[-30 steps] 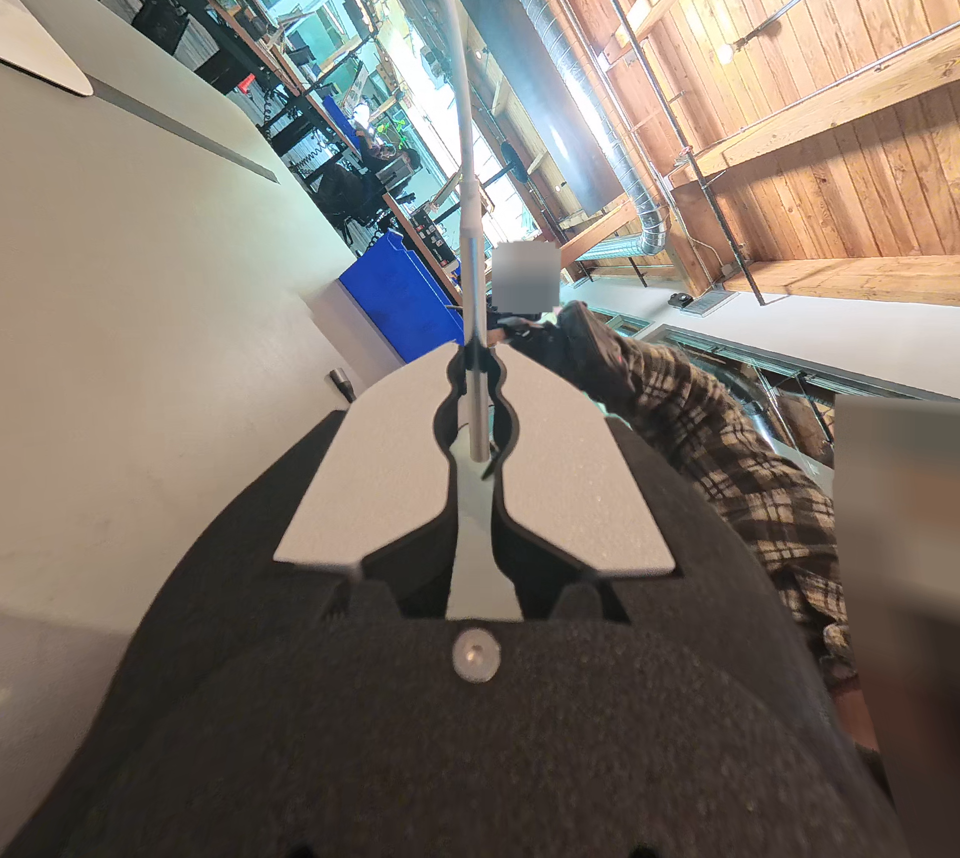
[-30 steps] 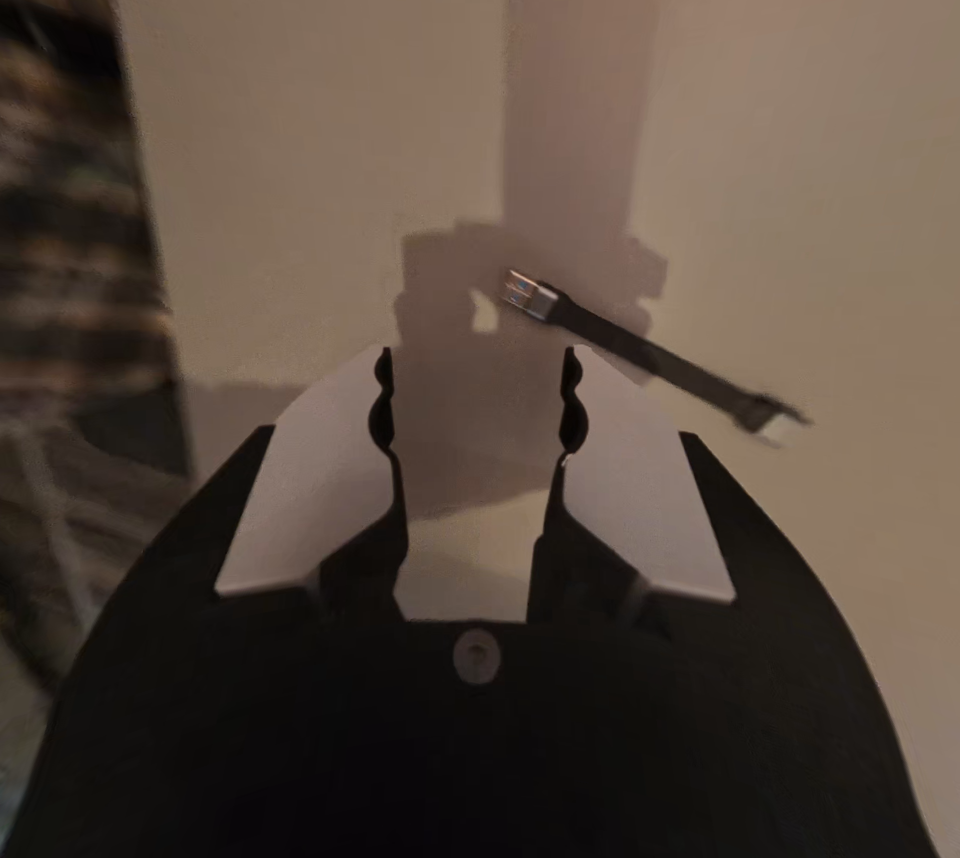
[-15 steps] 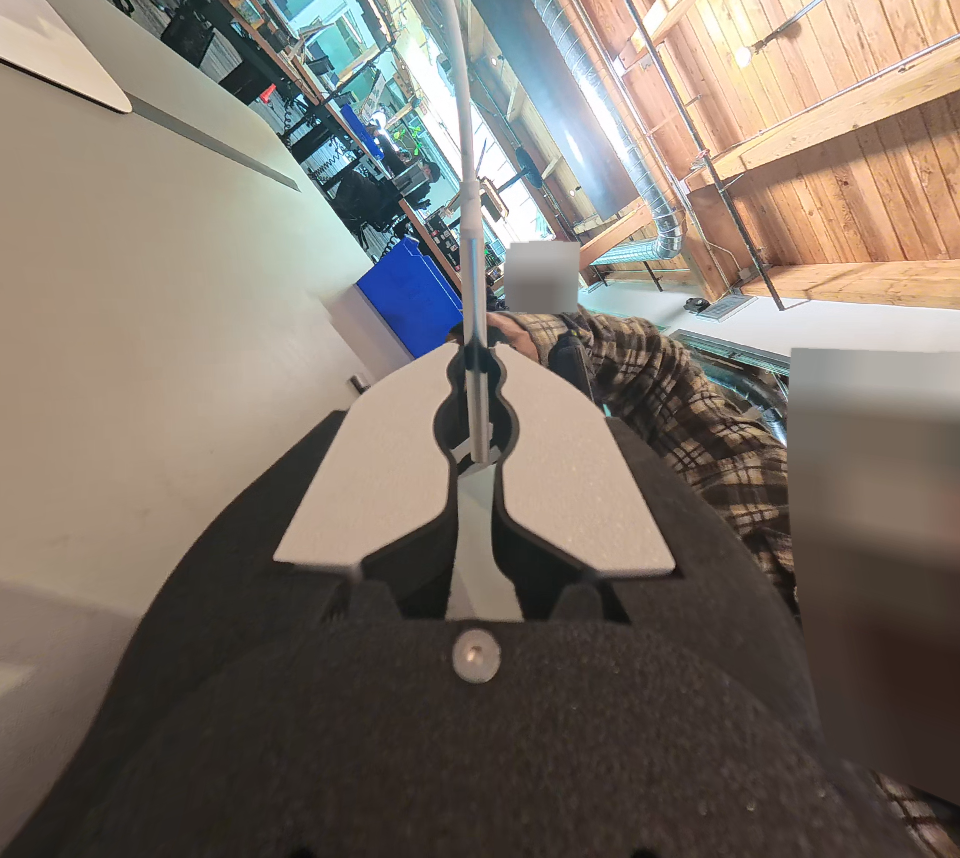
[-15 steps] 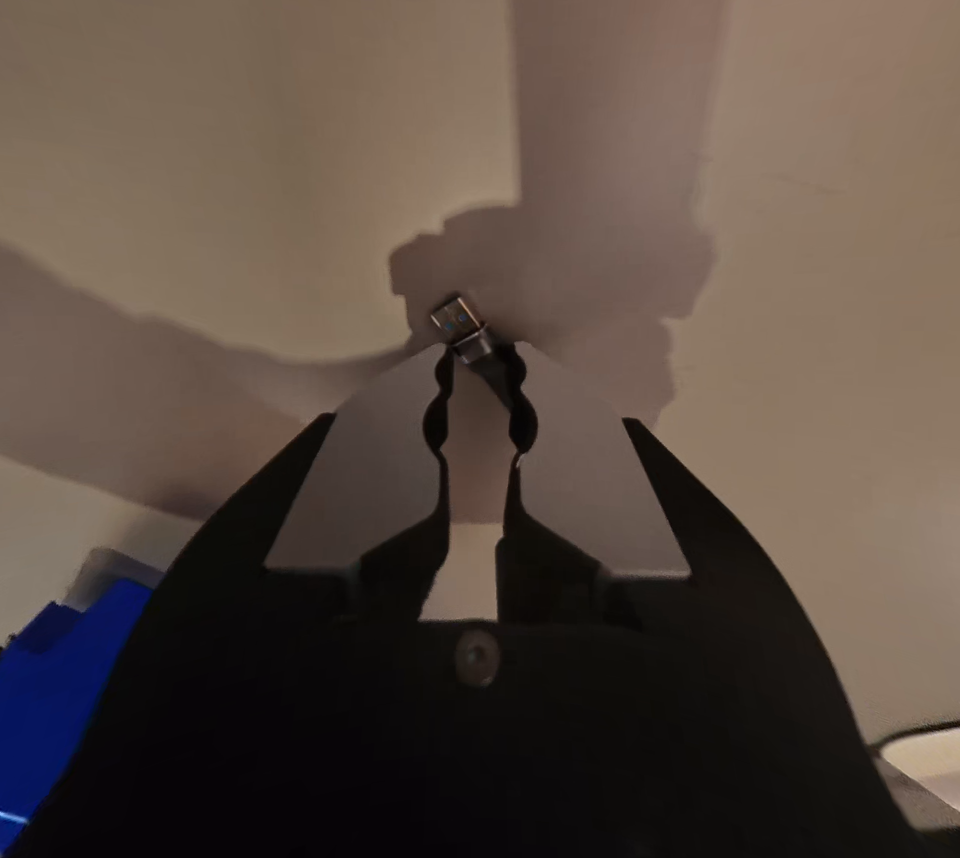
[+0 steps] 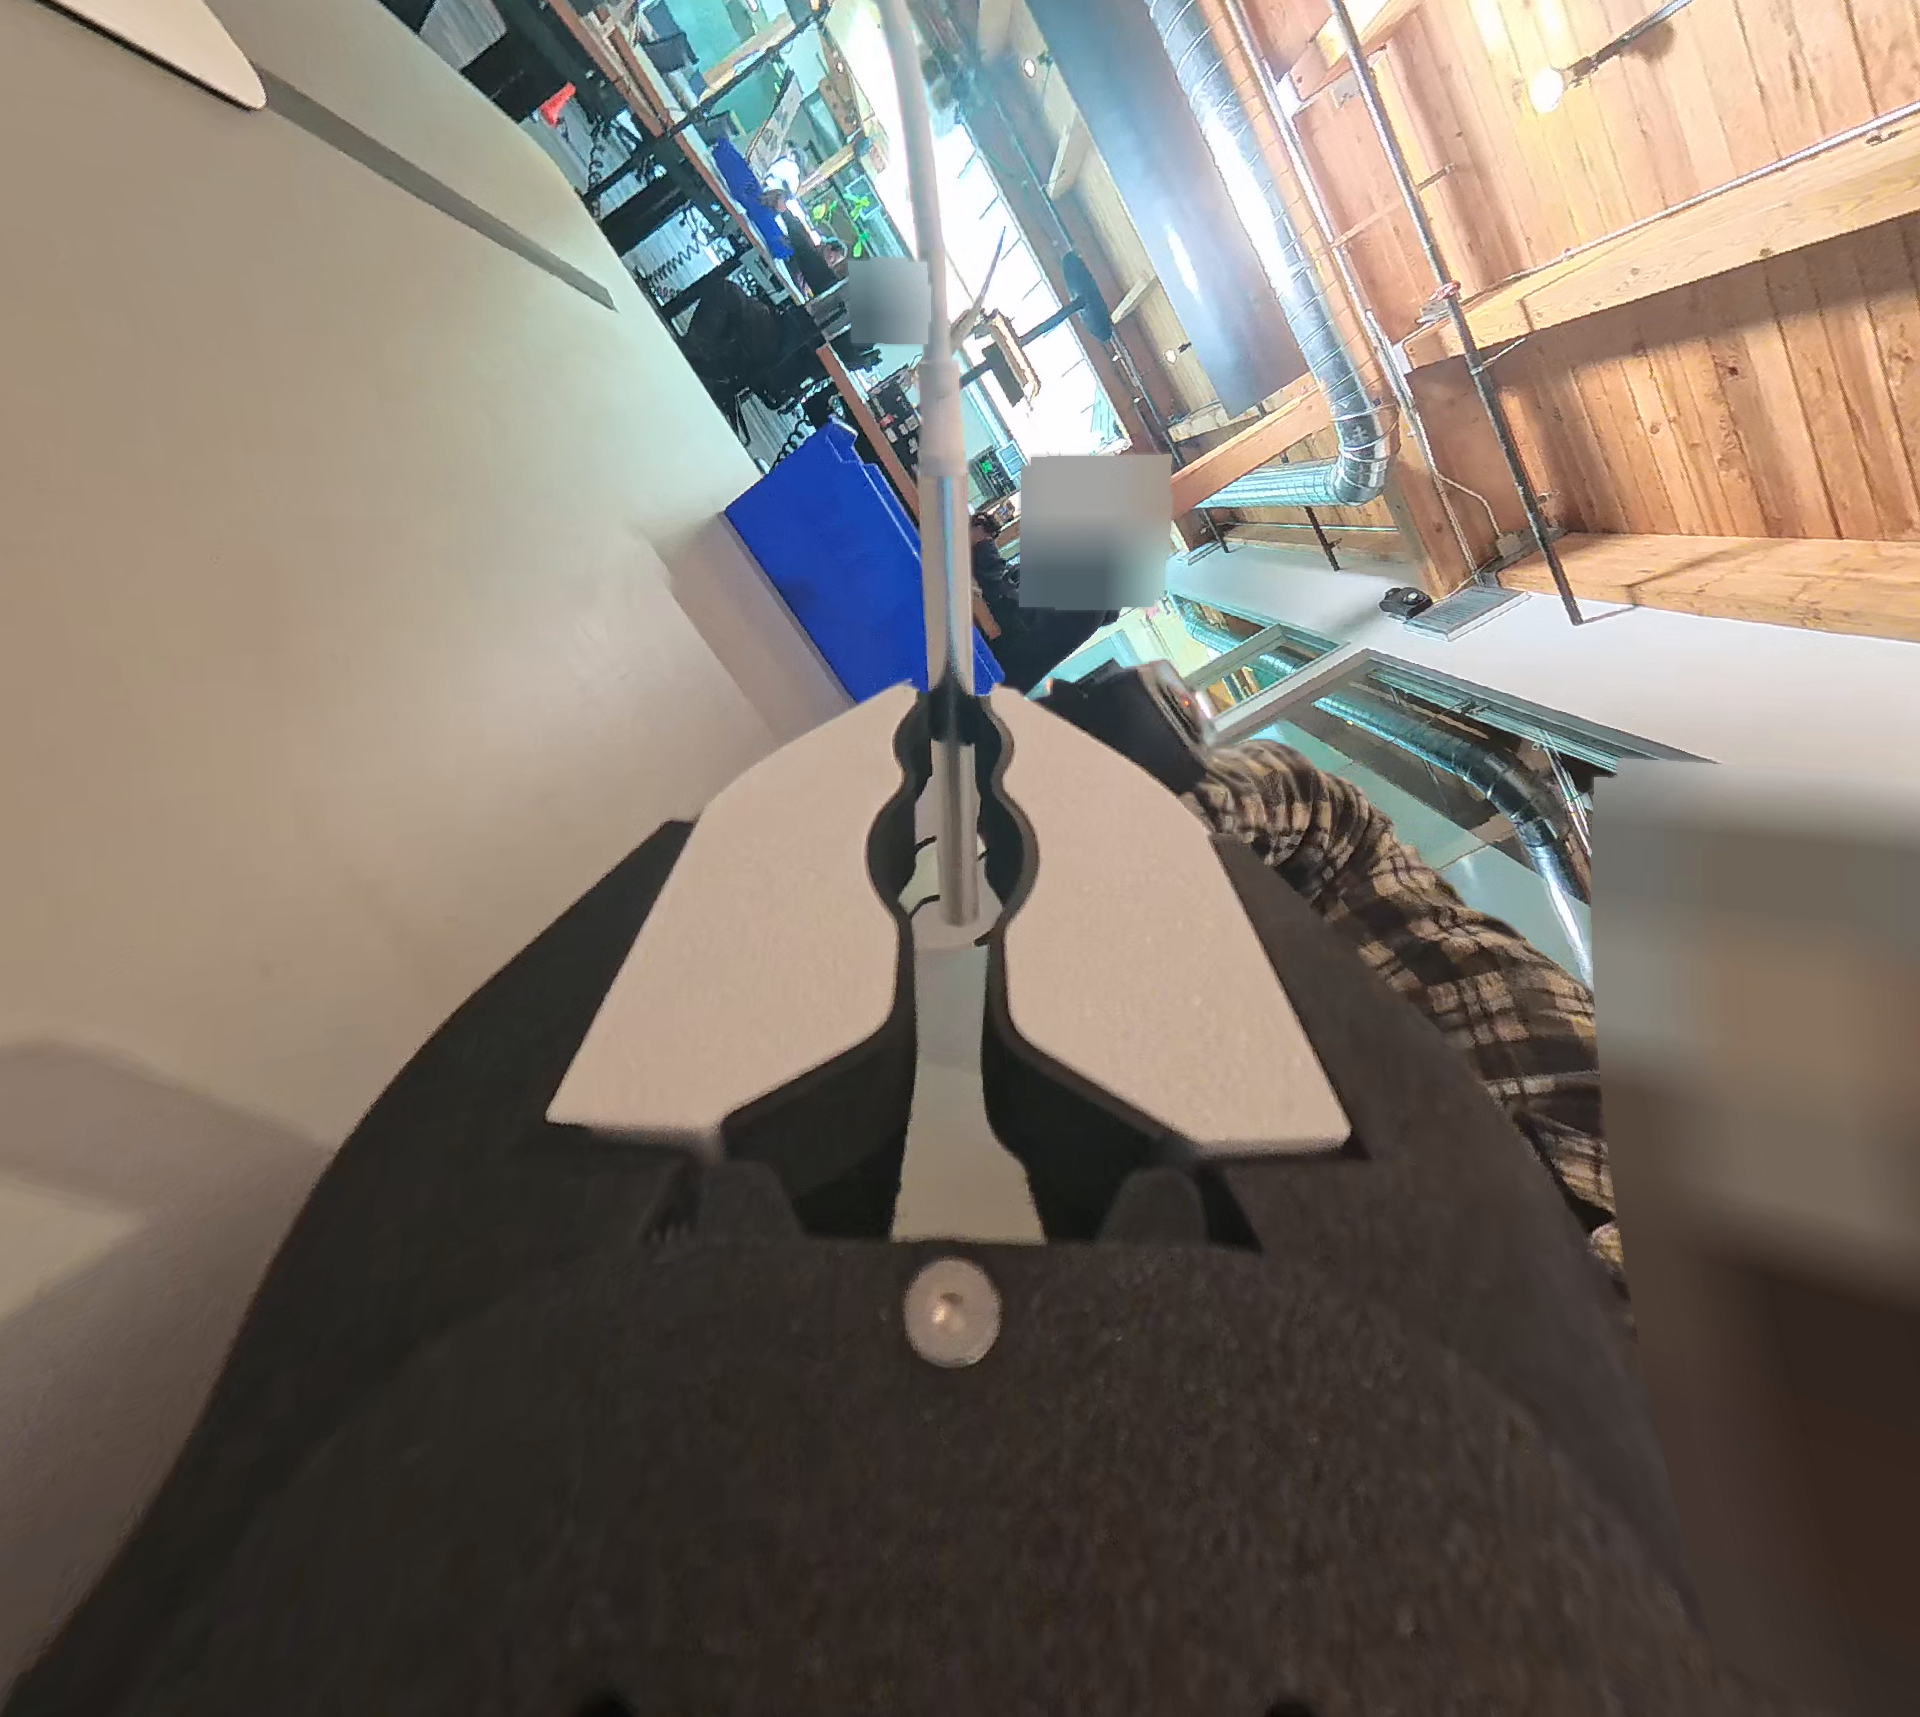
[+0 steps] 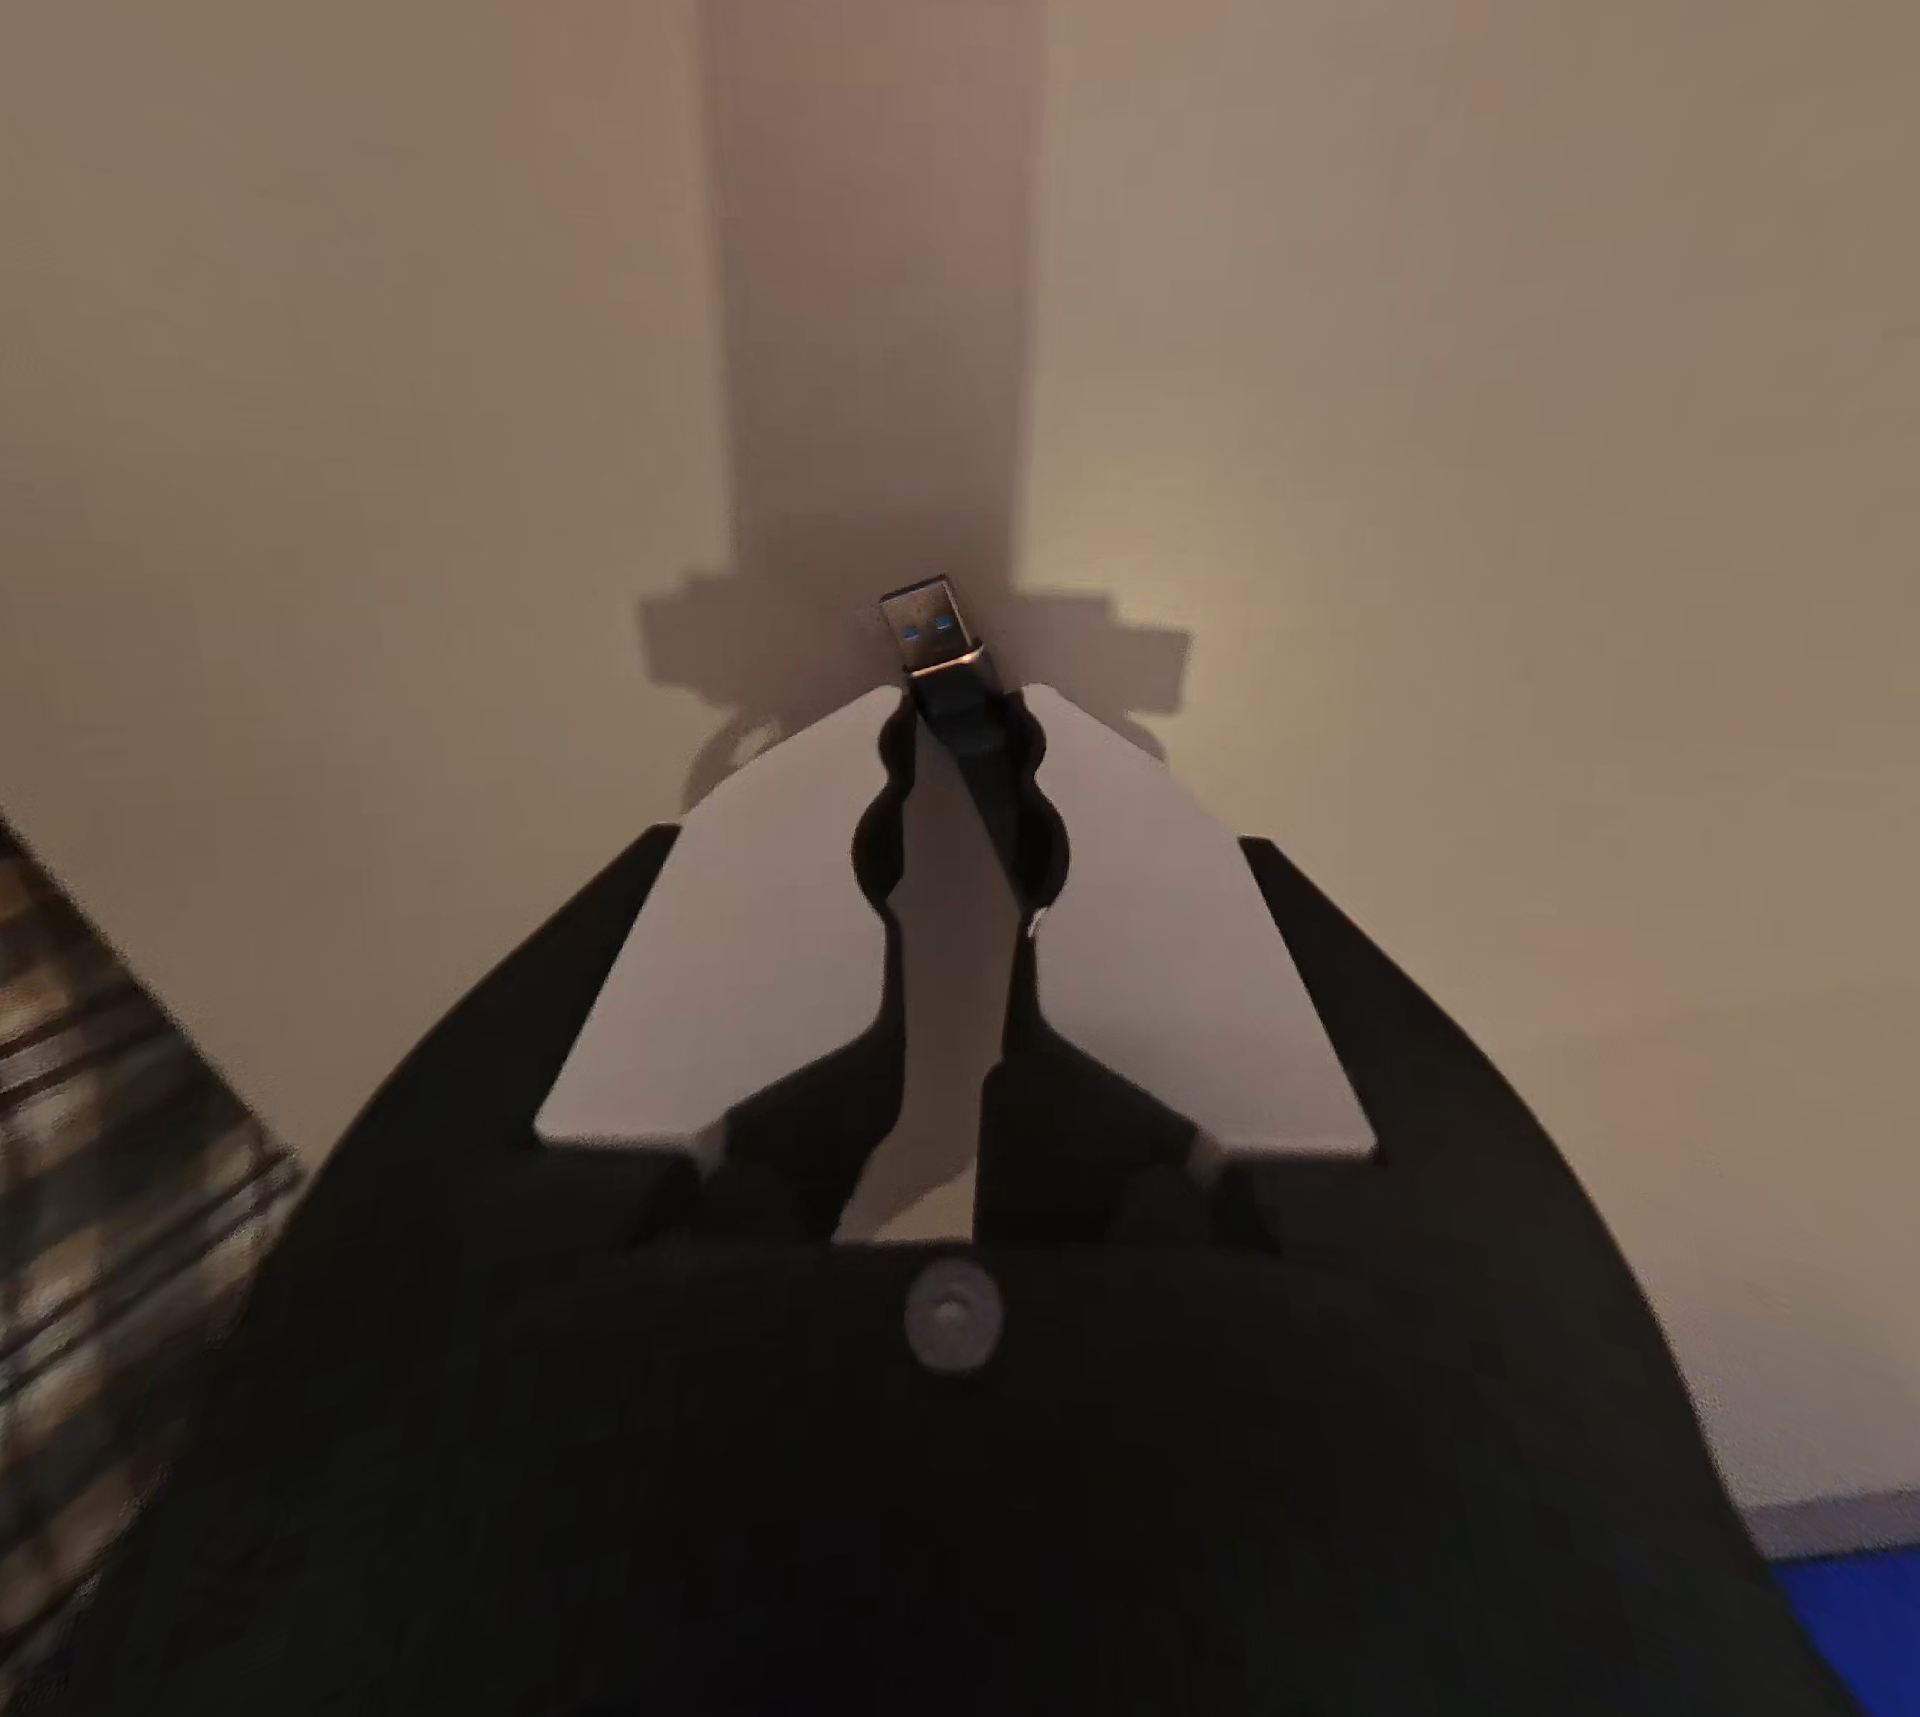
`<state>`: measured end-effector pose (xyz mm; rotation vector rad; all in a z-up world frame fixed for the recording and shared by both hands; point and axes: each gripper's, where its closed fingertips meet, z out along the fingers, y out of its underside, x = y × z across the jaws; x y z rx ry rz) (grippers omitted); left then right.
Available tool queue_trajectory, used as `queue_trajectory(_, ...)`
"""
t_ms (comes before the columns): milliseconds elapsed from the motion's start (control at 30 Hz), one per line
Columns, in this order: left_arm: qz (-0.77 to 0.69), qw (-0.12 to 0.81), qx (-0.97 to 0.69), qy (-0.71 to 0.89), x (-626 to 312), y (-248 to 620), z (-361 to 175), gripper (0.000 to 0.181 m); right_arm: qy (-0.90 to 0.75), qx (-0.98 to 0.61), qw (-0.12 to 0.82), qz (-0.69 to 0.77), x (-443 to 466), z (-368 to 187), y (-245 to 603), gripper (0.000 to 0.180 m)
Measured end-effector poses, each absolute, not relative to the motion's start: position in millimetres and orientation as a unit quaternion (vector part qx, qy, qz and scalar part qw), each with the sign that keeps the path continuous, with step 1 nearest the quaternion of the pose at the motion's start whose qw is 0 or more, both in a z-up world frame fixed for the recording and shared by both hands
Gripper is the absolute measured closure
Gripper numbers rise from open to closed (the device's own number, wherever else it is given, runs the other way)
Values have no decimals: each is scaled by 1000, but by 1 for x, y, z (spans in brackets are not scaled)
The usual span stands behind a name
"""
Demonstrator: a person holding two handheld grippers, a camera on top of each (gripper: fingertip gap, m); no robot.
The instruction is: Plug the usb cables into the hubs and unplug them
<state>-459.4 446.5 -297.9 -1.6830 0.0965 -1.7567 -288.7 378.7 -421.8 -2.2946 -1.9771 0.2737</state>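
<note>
Silver metal marks the slim hub (image 5: 954, 732), which is seen edge-on and clamped between the narrowly set fingers of the left tool (image 5: 951, 711); its near end sits in the scalloped recess between the pads, and a white cable (image 5: 914, 140) runs from its far end up and away. Out beyond the hub a pale tabletop (image 5: 312, 524) fills the left of the tilted left wrist view, with a blue bin (image 5: 831, 566) just past the hub's far end and a plaid sleeve (image 5: 1403, 929) to the hub's right. No port of the hub can be made out from this edge-on angle. In the right wrist view the black usb cable (image 6: 977, 763) is pinched just behind its plug (image 6: 930, 623) by the nearly closed right tool (image 6: 961, 696), so that the metal plug with its blue insert projects forward, slanted a little to the left, above the bare tabletop (image 6: 416, 317). Plugging in is judged to be the step in hand, with plug and hub not yet brought together. For a clean insertion the plug should be squared with a port before it is pushed, the slant in the grip being corrected by wrist rotation, and the hub should be held firmly so that it is not levered out of the pads. A skewed entry is judged likely to jam or twist the plug.
</note>
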Motion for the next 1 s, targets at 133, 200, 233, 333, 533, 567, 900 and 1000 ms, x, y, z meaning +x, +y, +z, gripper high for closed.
queue_trajectory(133,-678,336,-652,40,-456,445,-299,174,-716,-685,107,86,-298,-421,376,148)
queue_trajectory(200,-681,336,-649,41,-456,444,-298,174,-744,-651,121,89,-298,-419,375,137)
queue_trajectory(233,-682,337,-647,42,-457,444,-297,174,-756,-633,130,106,-300,-416,374,131)
queue_trajectory(333,-683,338,-646,43,-458,444,-296,174,-778,-589,161,151,-301,-408,373,136)
queue_trajectory(533,-687,337,-643,43,-457,444,-297,174,-788,-530,196,243,-301,-410,372,143)
queue_trajectory(567,-688,336,-643,43,-457,444,-297,174,-791,-526,196,245,-300,-414,372,143)
queue_trajectory(900,-682,318,-657,45,-446,443,-304,174,-742,-552,231,302,-309,-417,380,166)
queue_trajectory(1000,-683,306,-662,40,-440,442,-308,174,-720,-561,273,304,-324,-390,399,166)
